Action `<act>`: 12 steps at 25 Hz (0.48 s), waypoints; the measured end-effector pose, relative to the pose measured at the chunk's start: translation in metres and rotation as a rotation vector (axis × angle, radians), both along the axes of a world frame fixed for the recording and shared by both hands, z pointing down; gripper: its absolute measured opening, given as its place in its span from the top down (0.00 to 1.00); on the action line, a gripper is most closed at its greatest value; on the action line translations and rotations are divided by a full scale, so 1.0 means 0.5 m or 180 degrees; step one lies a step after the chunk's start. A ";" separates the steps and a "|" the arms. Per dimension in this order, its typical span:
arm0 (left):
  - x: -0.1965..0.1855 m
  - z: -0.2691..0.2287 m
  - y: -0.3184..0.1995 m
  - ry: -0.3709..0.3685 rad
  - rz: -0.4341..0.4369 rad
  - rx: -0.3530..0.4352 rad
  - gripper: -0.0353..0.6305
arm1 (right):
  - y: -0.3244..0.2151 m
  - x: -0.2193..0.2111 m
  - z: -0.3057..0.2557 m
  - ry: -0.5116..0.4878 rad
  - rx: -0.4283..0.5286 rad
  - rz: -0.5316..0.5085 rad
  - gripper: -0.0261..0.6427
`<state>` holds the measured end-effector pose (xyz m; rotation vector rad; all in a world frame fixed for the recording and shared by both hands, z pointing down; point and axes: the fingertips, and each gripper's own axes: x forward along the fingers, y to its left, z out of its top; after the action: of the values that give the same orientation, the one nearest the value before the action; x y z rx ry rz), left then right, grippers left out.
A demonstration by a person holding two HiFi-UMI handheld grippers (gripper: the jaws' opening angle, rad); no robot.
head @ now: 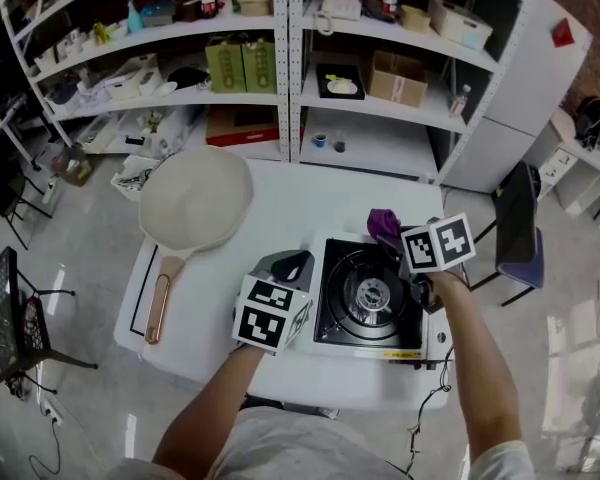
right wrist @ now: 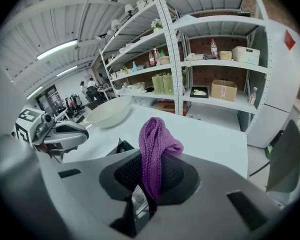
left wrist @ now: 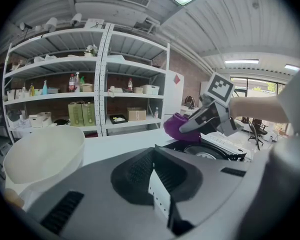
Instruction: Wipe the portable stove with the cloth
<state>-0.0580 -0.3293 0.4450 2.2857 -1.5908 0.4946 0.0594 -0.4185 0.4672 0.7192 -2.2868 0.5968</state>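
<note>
White table (head: 310, 193), wide cream pan (head: 195, 200) on its left part, black portable stove (head: 370, 293) on its right part, left gripper (left wrist: 162, 196) beside the stove, jaws together on nothing, right gripper (right wrist: 142, 199) pinching a purple cloth (right wrist: 155, 144) over the stove's far edge.

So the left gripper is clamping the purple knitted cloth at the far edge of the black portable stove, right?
No: the right gripper clamps the purple knitted cloth, pinched between its jaws in the right gripper view. The left gripper holds nothing. The rest stands: it is at the far edge of the black portable stove.
</note>
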 end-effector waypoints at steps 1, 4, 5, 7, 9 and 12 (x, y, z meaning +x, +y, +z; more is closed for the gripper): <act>-0.002 0.000 0.002 0.0002 0.0002 -0.0003 0.94 | 0.004 -0.006 0.000 0.0010 -0.0009 -0.0017 0.87; -0.011 0.000 0.006 0.0004 0.0004 0.0000 0.94 | 0.018 -0.031 0.002 -0.0027 -0.0051 -0.0068 0.87; -0.014 0.000 0.008 0.0006 0.0003 0.0001 0.94 | 0.023 -0.041 0.004 -0.0041 -0.0066 -0.0087 0.87; -0.019 -0.001 0.013 0.0014 0.0000 0.0004 0.94 | 0.032 -0.060 0.009 -0.0042 -0.0084 -0.0134 0.87; -0.024 -0.002 0.017 0.0012 -0.0006 0.0004 0.94 | 0.040 -0.074 0.011 -0.0046 -0.0100 -0.0176 0.87; -0.034 -0.004 0.026 -0.0010 -0.0021 0.0008 0.94 | 0.047 -0.093 0.008 -0.0091 -0.0119 -0.0218 0.87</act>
<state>-0.0750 -0.3164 0.4428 2.2820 -1.6008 0.4951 0.0129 -0.3949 0.4710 0.6157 -2.3105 0.6199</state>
